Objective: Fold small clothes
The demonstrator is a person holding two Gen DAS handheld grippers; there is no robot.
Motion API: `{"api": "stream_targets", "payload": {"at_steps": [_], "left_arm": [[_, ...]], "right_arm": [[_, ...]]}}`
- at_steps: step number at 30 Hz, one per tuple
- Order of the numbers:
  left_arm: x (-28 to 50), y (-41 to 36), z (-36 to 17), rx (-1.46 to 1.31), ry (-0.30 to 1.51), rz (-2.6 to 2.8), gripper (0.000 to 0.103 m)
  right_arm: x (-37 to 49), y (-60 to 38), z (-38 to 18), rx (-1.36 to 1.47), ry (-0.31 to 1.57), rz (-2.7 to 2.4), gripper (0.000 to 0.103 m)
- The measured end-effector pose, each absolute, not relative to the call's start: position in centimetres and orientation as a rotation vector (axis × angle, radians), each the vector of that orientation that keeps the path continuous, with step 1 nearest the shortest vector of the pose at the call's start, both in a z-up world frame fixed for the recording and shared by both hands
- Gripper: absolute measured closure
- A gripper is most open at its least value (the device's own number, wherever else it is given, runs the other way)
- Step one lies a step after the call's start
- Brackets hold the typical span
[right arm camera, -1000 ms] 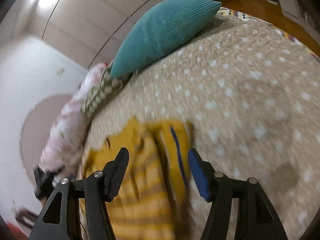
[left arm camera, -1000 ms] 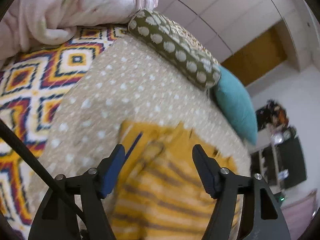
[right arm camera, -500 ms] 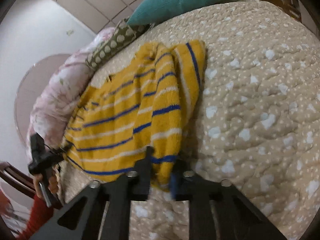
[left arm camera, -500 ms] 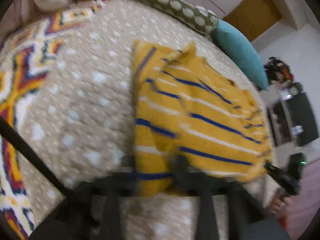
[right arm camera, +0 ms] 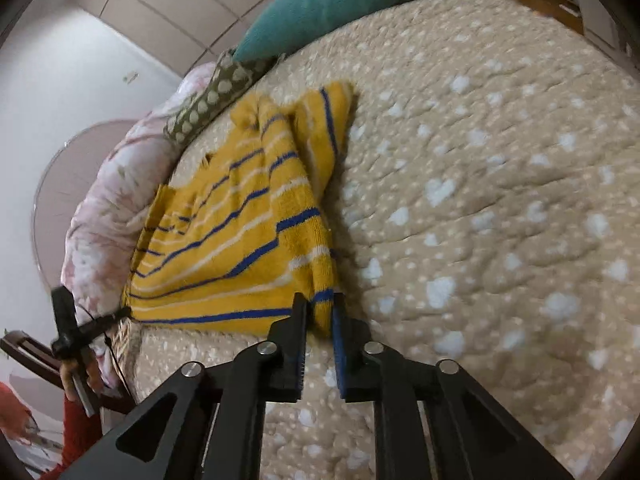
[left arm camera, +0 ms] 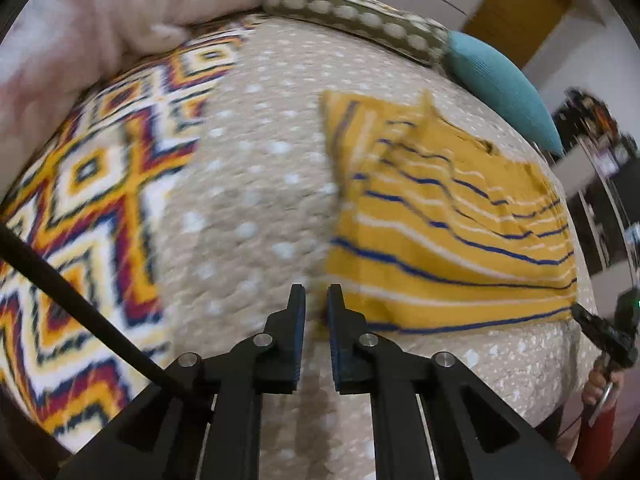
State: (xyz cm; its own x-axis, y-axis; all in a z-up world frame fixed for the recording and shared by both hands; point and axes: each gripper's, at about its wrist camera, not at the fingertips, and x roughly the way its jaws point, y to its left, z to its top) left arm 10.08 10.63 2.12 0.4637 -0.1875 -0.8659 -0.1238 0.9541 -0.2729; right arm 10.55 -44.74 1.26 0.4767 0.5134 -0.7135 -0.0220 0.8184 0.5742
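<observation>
Sweater, yellow with blue and white stripes, lies spread on the beige dotted bedspread in the left wrist view, its hem edge running across the near side. The left gripper is narrowed to a slim gap at the sweater's near left hem corner; blur hides whether cloth sits between the tips, so I cannot tell if it holds. Left of the sweater is a wide bare stretch of bedspread, then a bright patterned blanket. Behind are a pink floral quilt, a green spotted bolster and a teal pillow. The right gripper shows at the far hem corner.

In the right wrist view the right gripper is clamped on the sweater's near right hem corner, cloth pinched between the blue pads. The folded sleeve edge runs along the sweater's right side. Right of it the bedspread lies open and wrinkled. The left gripper meets the opposite hem corner at the bed's edge.
</observation>
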Motion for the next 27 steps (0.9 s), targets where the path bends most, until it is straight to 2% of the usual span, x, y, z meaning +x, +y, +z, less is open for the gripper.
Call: {"api": "stream_targets", "payload": {"at_steps": [5, 6, 7, 9, 14, 18, 21, 23, 27], "left_arm": [[7.7, 11.3, 4.3, -0.255, 1.002, 0.006, 0.091], [7.9, 11.0, 4.8, -0.259, 0.988, -0.013, 0.083], [8.4, 10.4, 5.3, -0.266, 0.973, -0.032, 0.068], [10.1, 8.9, 6.2, -0.276, 0.948, -0.082, 0.051], [16.7, 4.4, 6.6, -0.254, 0.934, -0.182, 0.047], [23.8, 2.9, 3.4, -0.275, 1.023, -0.153, 0.047], [27.3, 4.5, 0.3, -0.279, 1.08, -0.025, 0.047], [28.3, 6.2, -1.1, -0.339, 1.09, -0.006, 0.043], [27.8, 8.9, -1.0, -0.49, 1.078, -0.045, 0.043]], "right_arm": [[10.0, -45.7, 5.7, 0.421, 0.926, 0.259, 0.088], [10.5, -45.5, 6.4, 0.416, 0.912, 0.265, 0.088], [11.4, -44.7, 7.1, 0.408, 0.901, 0.279, 0.088], [13.4, -42.9, 7.6, 0.384, 0.896, 0.305, 0.088], [19.6, -36.2, 7.2, 0.298, 0.914, 0.372, 0.088], [24.2, -32.7, 5.3, 0.225, 0.955, 0.376, 0.088], [27.3, -33.2, 3.2, 0.214, 1.001, 0.29, 0.088], [28.7, -34.9, 1.8, 0.231, 1.016, 0.217, 0.093], [29.6, -38.8, 0.2, 0.405, 0.986, 0.191, 0.095]]}}
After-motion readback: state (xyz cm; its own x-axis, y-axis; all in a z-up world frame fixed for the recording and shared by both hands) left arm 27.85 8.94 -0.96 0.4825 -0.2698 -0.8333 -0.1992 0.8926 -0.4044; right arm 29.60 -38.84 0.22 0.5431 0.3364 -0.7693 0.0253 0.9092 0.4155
